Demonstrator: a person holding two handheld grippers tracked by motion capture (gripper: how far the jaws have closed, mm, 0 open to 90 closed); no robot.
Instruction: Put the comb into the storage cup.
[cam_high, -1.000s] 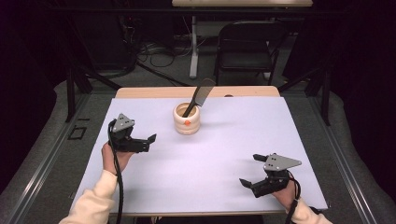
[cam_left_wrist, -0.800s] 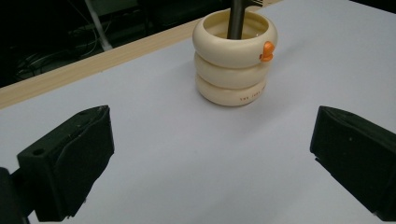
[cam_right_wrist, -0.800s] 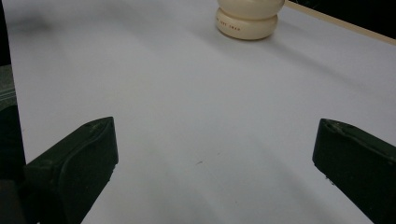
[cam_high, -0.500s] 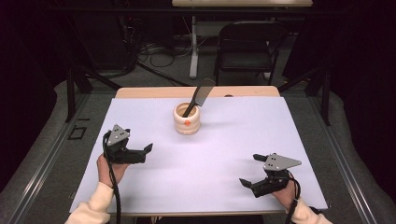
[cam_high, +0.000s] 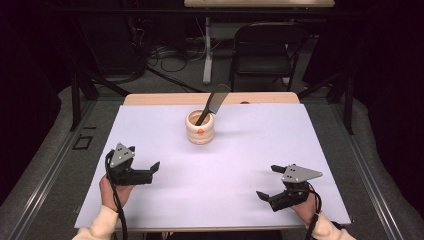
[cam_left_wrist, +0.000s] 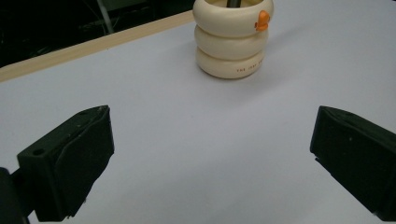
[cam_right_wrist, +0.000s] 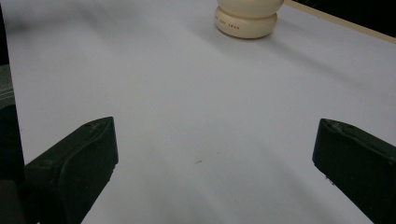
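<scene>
Nearest to us, at the front edge of the table, we see two hand-held grippers. The right gripper (cam_high: 272, 183) sits at the near right corner; it is matte black with a flat grey three-cornered plate on top and a black cable trailing back over the hand. Its jaws stand wide apart with nothing between them; in the right gripper view we see both as blunt, blocky black pads with bare sheet between.

The left gripper (cam_high: 154, 170) sits at the near left, slightly farther in, of the same build: matte black body, grey plate, black cable running down along a pale sleeve (cam_high: 96, 226). Its jaws also stand wide and hold nothing. In the left gripper view we note small round holes in the face of the left pad.

Both grippers rest over a smooth, matte white sheet (cam_high: 225, 170) that covers the table. At the far edge we see a strip of light wood (cam_high: 165, 99).

Farther back, near the middle of the sheet and well apart from both grippers, stands the holder (cam_high: 200, 127). It is a glossy cream pot shaped as three stacked rounded rings, with a small orange mark on the top ring and fine print on the bottom ring. Inside it stands a dark utensil (cam_high: 213, 103), thin-handled with a flat, broad end, leaning to the right above the rim.
</scene>
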